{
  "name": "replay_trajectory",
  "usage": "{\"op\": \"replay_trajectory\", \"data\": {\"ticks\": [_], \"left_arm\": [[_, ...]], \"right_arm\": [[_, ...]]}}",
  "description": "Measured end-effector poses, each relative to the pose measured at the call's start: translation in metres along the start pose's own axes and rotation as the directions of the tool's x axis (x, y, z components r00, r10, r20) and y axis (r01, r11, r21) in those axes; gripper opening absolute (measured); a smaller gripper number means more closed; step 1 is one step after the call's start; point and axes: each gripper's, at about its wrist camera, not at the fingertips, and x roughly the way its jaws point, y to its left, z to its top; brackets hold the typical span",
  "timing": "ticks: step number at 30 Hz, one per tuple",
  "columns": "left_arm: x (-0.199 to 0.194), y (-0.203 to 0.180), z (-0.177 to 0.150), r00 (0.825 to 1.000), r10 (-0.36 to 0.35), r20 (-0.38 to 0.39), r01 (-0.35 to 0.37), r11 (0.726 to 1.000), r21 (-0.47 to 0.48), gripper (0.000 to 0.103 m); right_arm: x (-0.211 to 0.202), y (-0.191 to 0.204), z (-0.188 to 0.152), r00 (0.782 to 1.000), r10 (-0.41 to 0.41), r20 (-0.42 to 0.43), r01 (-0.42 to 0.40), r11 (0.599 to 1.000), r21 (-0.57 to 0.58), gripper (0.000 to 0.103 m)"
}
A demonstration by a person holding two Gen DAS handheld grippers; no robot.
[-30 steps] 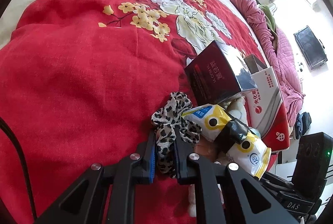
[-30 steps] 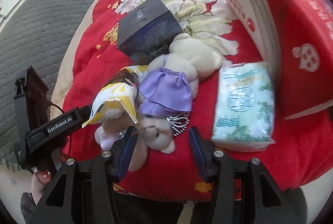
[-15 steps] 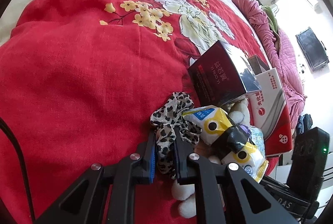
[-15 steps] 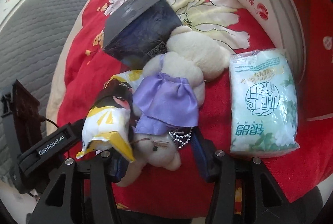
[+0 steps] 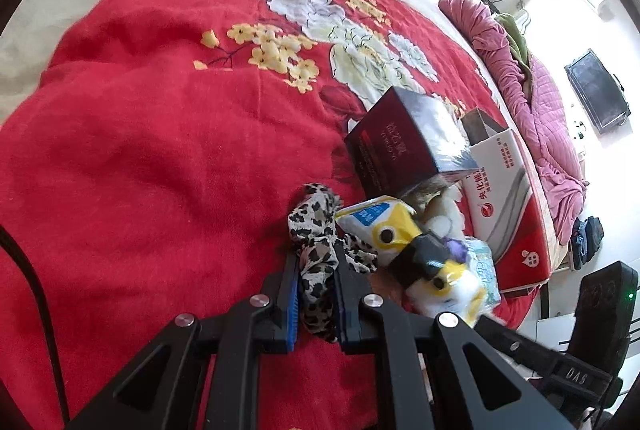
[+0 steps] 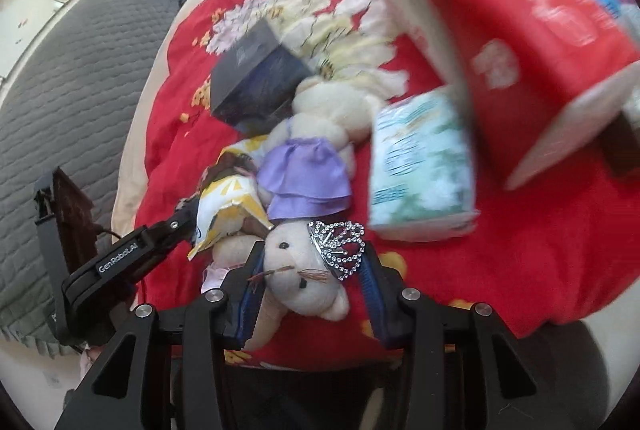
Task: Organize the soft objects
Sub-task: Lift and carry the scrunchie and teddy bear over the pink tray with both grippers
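left gripper [image 5: 314,282] pinching floppy leopard-print fabric [image 5: 316,250], lying mid-bed on the fuzzy red floral blanket [image 5: 160,150] | right gripper [image 6: 310,280] gaping wide around the cream plush toy [image 6: 300,270]'s head, its rhinestone tiara [image 6: 340,244] glinting, near the bed's edge | crinkly tissue pack [image 6: 420,166] lying beside it

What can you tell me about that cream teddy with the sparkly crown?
The plush bear is cream, fuzzy, with bead eyes and stitched whiskers. It wears a lilac dress and a rhinestone tiara. It lies on the red blanket, head between the open fingers of the right gripper, body toward the dark box. A yellow snack bag overlaps it.
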Motion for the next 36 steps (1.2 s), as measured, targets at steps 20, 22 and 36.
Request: {"op": "replay_trajectory", "data": {"ticks": [20,22,36], "left_arm": [[-0.069,-0.045,-0.010,0.993,0.020,0.120,-0.029,0.997,0.073,0.014],[-0.076,-0.055,-0.009,0.991,0.017,0.132,-0.029,0.996,0.090,0.014],[-0.096,-0.135,-0.012,0.986,-0.016,0.167,-0.022,0.975,0.222,0.014]], "right_arm": [[-0.086,0.006,0.019,0.959,-0.073,0.272,0.111,0.986,-0.124,0.045],[-0.095,0.009,0.021,0.954,-0.067,0.291,0.109,0.985,-0.131,0.045],[-0.167,0.003,0.036,0.891,-0.087,0.447,0.160,0.979,-0.129,0.045]]}}
